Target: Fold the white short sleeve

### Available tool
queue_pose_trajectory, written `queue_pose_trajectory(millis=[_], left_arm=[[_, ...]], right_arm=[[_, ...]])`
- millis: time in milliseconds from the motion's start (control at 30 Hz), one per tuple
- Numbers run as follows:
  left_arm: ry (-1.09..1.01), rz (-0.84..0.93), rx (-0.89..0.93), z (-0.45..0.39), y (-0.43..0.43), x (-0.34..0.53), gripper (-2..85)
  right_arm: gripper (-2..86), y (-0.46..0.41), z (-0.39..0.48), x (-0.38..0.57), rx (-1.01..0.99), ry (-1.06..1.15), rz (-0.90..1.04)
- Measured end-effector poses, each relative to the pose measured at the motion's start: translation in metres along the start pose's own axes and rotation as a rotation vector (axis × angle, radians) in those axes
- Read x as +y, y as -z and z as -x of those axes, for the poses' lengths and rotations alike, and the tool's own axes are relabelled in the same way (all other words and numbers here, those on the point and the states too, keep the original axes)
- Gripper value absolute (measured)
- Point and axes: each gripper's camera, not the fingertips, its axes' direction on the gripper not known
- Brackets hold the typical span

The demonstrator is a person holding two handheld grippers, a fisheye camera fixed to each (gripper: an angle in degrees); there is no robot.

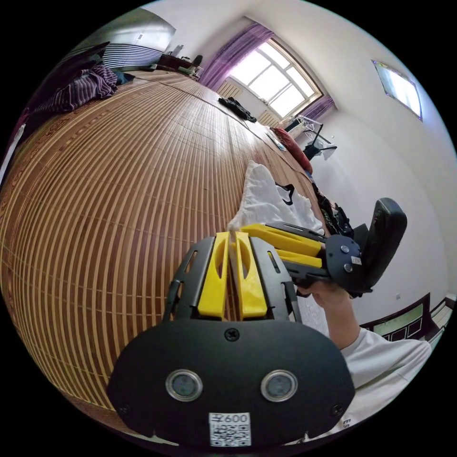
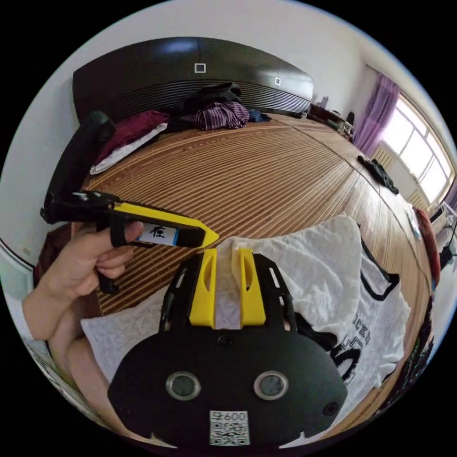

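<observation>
While both tongs, left [image 1: 232, 238] and right [image 2: 227, 254], seemingly pinch the white shirt's [image 2: 314, 281] edge, bare mat [image 2: 247, 162] stretches beyond.

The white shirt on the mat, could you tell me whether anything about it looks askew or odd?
Yes: the white shirt lies rumpled rather than flat on the bamboo mat. Its near edge is lifted into a peak, pinched between the yellow jaws of the right hand-held gripper, and the left hand-held gripper points at that corner.

Bare slatted mat [image 2: 266, 166] lies open beyond the shirt; clothes piles [image 2: 214, 112] crowd the headboard [image 2: 157, 62] edge.
</observation>
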Motion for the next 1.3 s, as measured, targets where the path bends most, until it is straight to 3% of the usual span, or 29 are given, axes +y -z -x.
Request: queue_pose_trajectory(millis=[200, 433, 533, 833, 1133, 1300], left_arm=[[0.011, -0.008, -0.009, 0.003, 0.018, -0.006, 2.1], [0.032, -0.011, -0.004, 0.008, 0.038, -0.009, 2.1], [0.029, -0.007, -0.007, 0.006, 0.044, -0.01, 2.0], [0.049, -0.01, -0.005, 0.007, 0.065, -0.009, 2.1], [0.014, 0.002, -0.03, -0.008, 0.082, -0.004, 1.7], [-0.121, -0.11, 0.13, -0.024, 0.105, 0.002, 1.0]], right_arm=[[8.4, 0.029, 0.001, 0.027, 0.02, 0.023, -0.112], [5.7, -0.009, -0.014, 0.018, 0.053, 0.035, 0.037], [5.6, -0.004, -0.02, 0.014, 0.033, 0.042, -0.047], [10.9, 0.011, -0.027, 0.016, -0.043, 0.026, -0.033], [11.3, 0.02, -0.022, 0.012, 0.012, 0.075, -0.067], [11.6, 0.015, -0.023, -0.001, -0.009, 0.08, -0.063]])
